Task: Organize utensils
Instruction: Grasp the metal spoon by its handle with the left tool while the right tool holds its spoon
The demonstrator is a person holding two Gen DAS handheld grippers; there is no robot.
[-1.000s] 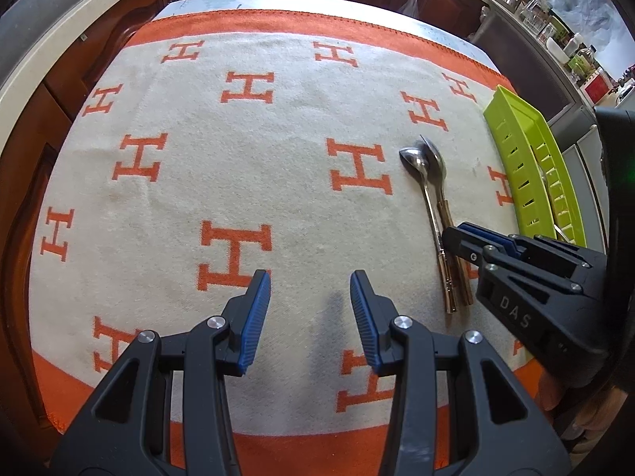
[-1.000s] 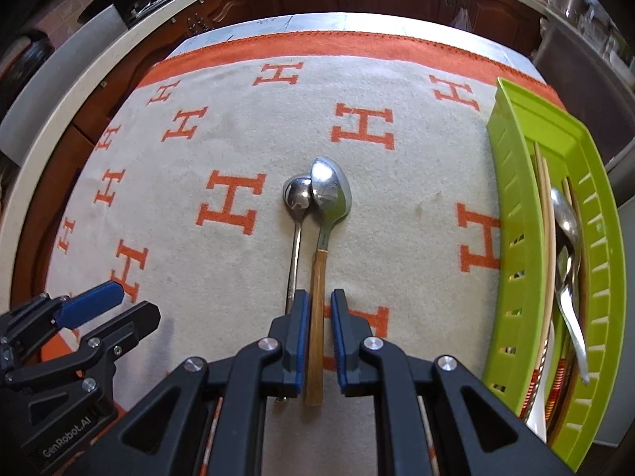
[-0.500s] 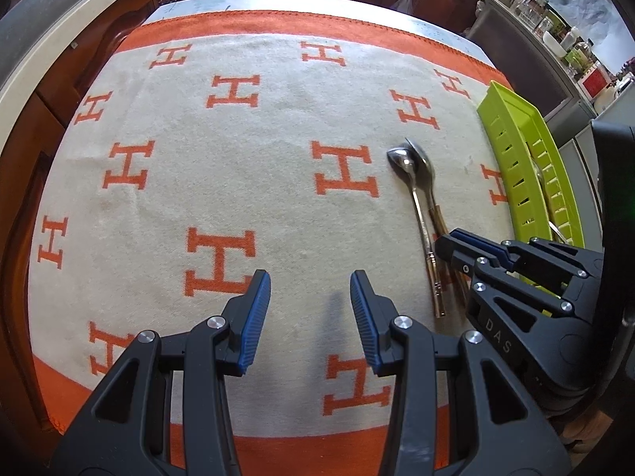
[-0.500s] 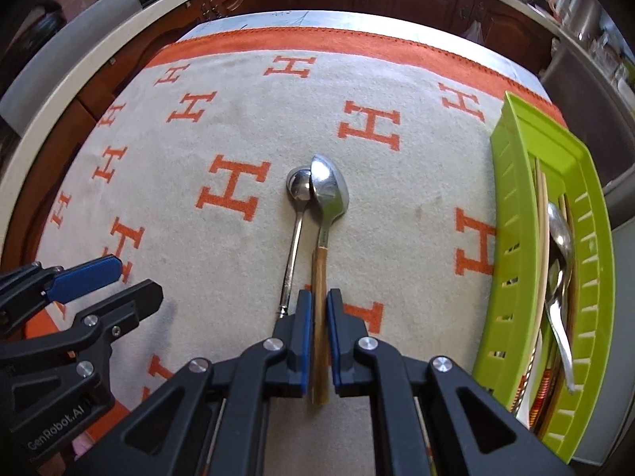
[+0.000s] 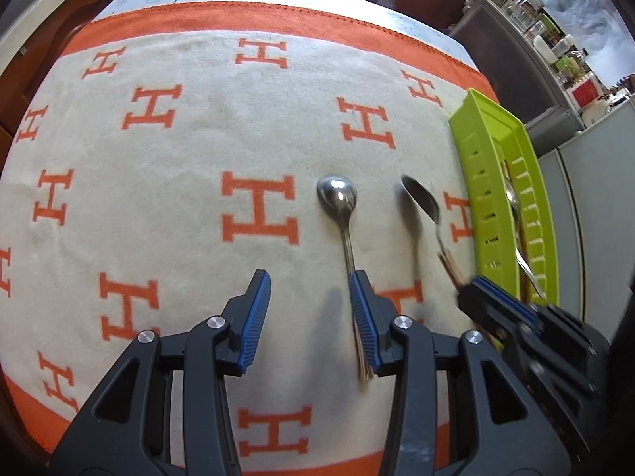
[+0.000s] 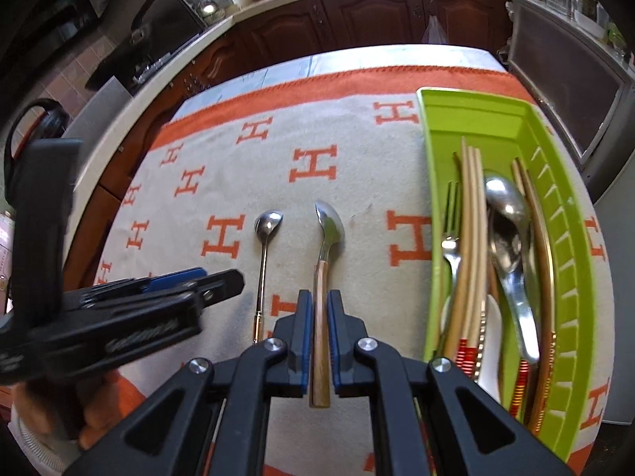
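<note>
Presently we are observing the right gripper (image 6: 317, 327) with its jaws clenched on the wooden-handled spoon (image 6: 322, 277), gripping the handle; the bowl is pointing away from the camera and, in the left wrist view, appears raised off the cloth — though blurred there. The small steel spoon (image 5: 344, 222) is lying flat on the orange-and-cream blanket (image 5: 178, 198) covering the tabletop, just to the left of the held spoon. The left gripper (image 5: 309, 317) is hovering with jaws released and wide apart, its right finger (image 5: 363, 317) sitting over that spoon's handle; whether it is touching we cannot tell. The green tray (image 6: 563, 214) is standing at the blanket's right edge — holding chopsticks (image 6: 472, 214), a fork (image 6: 450, 238) and a large spoon (image 6: 508, 230).
</note>
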